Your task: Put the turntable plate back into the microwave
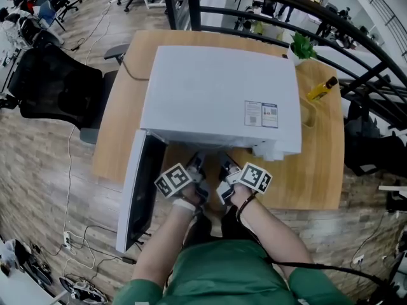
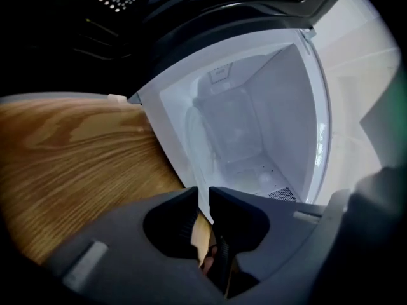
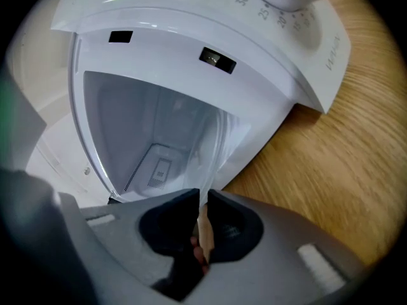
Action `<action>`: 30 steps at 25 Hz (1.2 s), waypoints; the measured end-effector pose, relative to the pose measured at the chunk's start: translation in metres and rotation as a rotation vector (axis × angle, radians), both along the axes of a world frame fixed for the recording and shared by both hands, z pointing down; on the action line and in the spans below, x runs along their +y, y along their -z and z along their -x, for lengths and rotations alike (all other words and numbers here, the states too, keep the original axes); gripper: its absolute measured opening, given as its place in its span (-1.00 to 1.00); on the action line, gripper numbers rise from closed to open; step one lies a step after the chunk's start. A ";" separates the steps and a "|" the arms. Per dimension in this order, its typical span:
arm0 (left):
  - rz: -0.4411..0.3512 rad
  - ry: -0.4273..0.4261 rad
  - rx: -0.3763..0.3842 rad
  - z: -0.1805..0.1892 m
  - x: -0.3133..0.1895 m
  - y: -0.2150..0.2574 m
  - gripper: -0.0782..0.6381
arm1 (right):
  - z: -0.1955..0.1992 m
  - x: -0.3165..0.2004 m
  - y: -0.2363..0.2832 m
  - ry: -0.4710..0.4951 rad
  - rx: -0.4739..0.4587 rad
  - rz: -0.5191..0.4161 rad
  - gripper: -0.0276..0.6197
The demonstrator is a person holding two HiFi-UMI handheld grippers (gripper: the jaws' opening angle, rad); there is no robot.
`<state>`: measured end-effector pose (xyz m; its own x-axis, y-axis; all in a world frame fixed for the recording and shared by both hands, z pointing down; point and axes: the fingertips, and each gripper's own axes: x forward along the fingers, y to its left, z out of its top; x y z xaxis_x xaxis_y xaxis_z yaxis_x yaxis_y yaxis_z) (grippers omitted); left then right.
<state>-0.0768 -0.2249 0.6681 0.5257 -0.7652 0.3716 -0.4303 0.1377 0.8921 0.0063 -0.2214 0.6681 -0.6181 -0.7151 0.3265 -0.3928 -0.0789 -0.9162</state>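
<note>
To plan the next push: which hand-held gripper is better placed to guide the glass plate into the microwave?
Probably right. Both hold the glass plate by its rim before the open microwave, but the door stands close beside the left hand-held gripper, while the right hand-held gripper has bare table beside it.

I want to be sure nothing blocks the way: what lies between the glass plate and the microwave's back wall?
Nothing: past the glass plate, the inside of the microwave is bare right to its back wall, as both gripper views show.
</note>
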 end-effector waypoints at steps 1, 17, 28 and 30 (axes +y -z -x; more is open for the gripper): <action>0.001 0.004 0.001 0.000 -0.001 0.001 -0.61 | 0.000 0.000 0.000 0.002 -0.003 0.001 -0.78; 0.018 0.021 0.017 0.006 -0.025 0.000 -0.63 | 0.006 -0.022 -0.003 -0.003 0.006 0.049 -0.78; -0.001 0.027 0.024 0.007 -0.043 0.004 -0.62 | 0.008 -0.040 0.002 -0.006 0.011 0.030 -0.79; -0.002 0.025 0.019 0.008 -0.042 0.005 -0.62 | 0.010 -0.039 0.003 0.012 0.027 0.025 -0.77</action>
